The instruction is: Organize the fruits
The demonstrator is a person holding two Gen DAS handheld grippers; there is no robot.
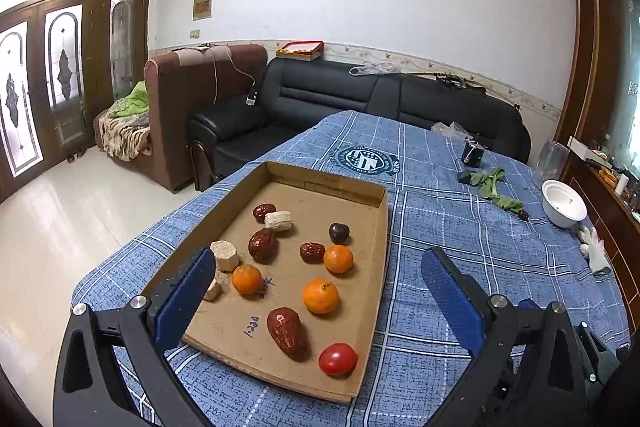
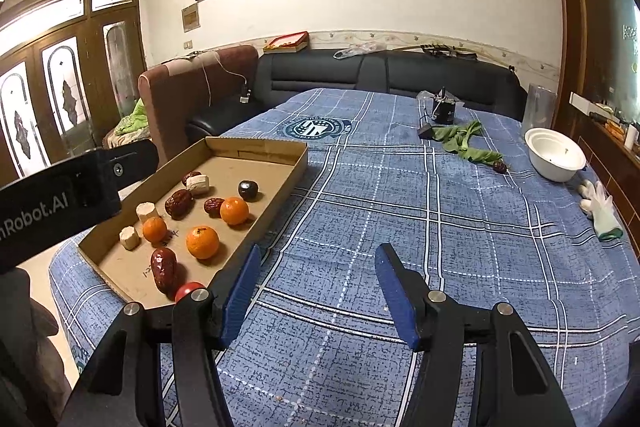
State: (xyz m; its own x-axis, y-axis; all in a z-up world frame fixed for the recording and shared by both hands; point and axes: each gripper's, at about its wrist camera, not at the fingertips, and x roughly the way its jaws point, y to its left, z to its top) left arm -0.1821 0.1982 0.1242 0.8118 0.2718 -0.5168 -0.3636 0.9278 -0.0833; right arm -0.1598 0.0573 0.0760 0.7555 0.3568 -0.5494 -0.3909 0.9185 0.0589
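A shallow cardboard tray (image 1: 362,190) (image 2: 256,146) lies on the blue plaid cloth. It holds three oranges (image 1: 320,295) (image 2: 202,242), several red dates (image 1: 287,331) (image 2: 164,269), a dark plum (image 1: 339,232) (image 2: 248,189), a red tomato (image 1: 337,359) (image 2: 188,290) at the near corner, and pale cut pieces (image 1: 224,255). My left gripper (image 1: 320,291) is open and empty, held above the tray's near end. My right gripper (image 2: 318,291) is open and empty over bare cloth, right of the tray. The left gripper's body shows at the left of the right wrist view.
A white bowl (image 1: 564,203) (image 2: 554,155) stands at the table's right edge, with a white glove (image 2: 602,209) near it. Green leaves (image 2: 464,141), a lone date (image 2: 500,167) and a small black device (image 2: 444,109) lie at the far right. A black sofa (image 1: 320,95) is behind.
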